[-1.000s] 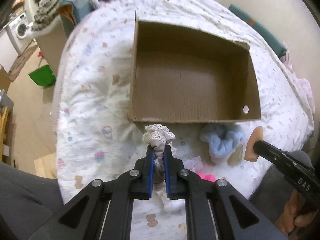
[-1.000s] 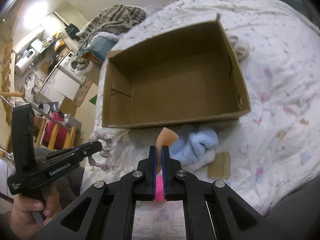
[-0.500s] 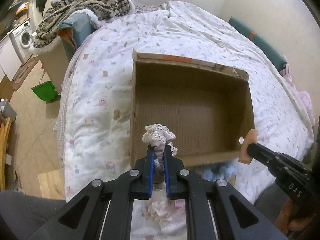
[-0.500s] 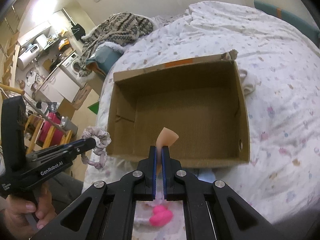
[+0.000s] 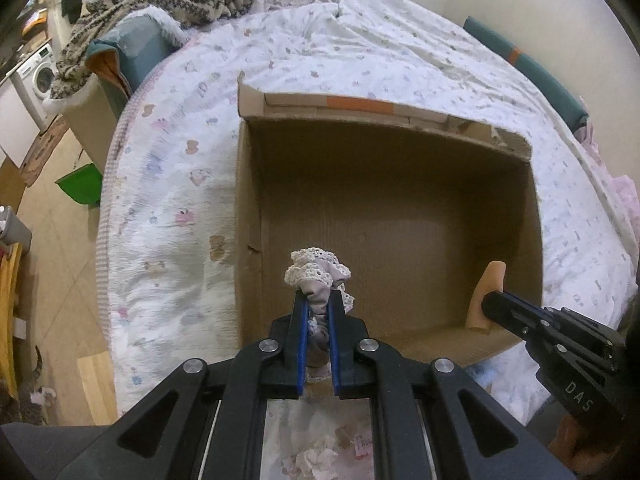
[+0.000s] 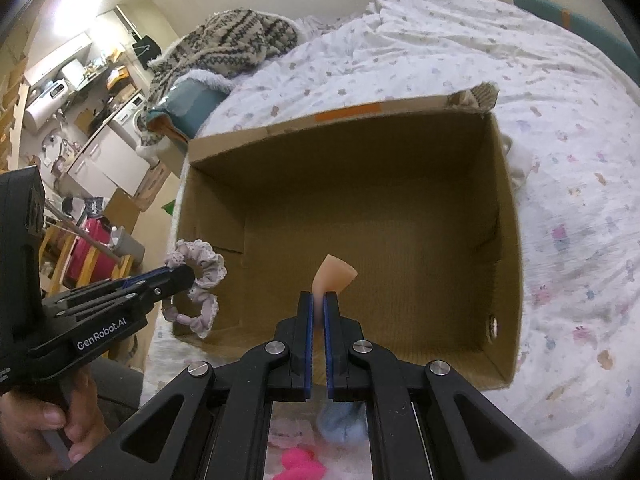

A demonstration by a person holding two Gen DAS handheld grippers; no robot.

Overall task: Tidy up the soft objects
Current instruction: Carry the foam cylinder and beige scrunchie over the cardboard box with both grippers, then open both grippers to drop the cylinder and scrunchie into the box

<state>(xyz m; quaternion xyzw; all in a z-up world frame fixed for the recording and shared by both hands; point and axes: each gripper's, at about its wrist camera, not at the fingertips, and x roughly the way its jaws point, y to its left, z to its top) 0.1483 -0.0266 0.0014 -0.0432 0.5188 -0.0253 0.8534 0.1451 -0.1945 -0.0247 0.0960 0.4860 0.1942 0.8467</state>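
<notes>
- The left tongs [image 5: 317,304] are pinched narrow on a lace-edged scrunchie [image 5: 318,276], held over the near-left part of the cardboard box [image 5: 384,216]. Seen from the right wrist, its loop [image 6: 200,284] dangles around the box's left wall, part of it seemingly outside the rim.
- Risk: if the left tongs let go here, the scrunchie could catch on that wall or slip down outside onto the bed [image 5: 168,184]. I would carry it further toward 1 o'clock first.
- The right tongs [image 6: 319,304] are clamped narrow on a peach-coloured soft piece [image 6: 334,274], which sits above the box floor just past the near wall.
- Risk: the piece is gripped only at its lower end, so it could twist out of the pads before it is placed. A drop from here would most likely still land inside.
- Risk: both tongs work over the same near edge. Seen from the left wrist, the right tongs [image 5: 486,306] come in from 4 o'clock, so swinging inward together could knock them together.
- Edges: the near wall lies directly under both tongs; dipping low before moving forward would strike or tip the light box on the soft bedding.
- Room: the box interior looks bare and wide, open toward 12 o'clock.
- A blue cloth [image 6: 344,420] and a pink item [image 6: 302,466] lie on the bed at 6 o'clock, outside the box.
</notes>
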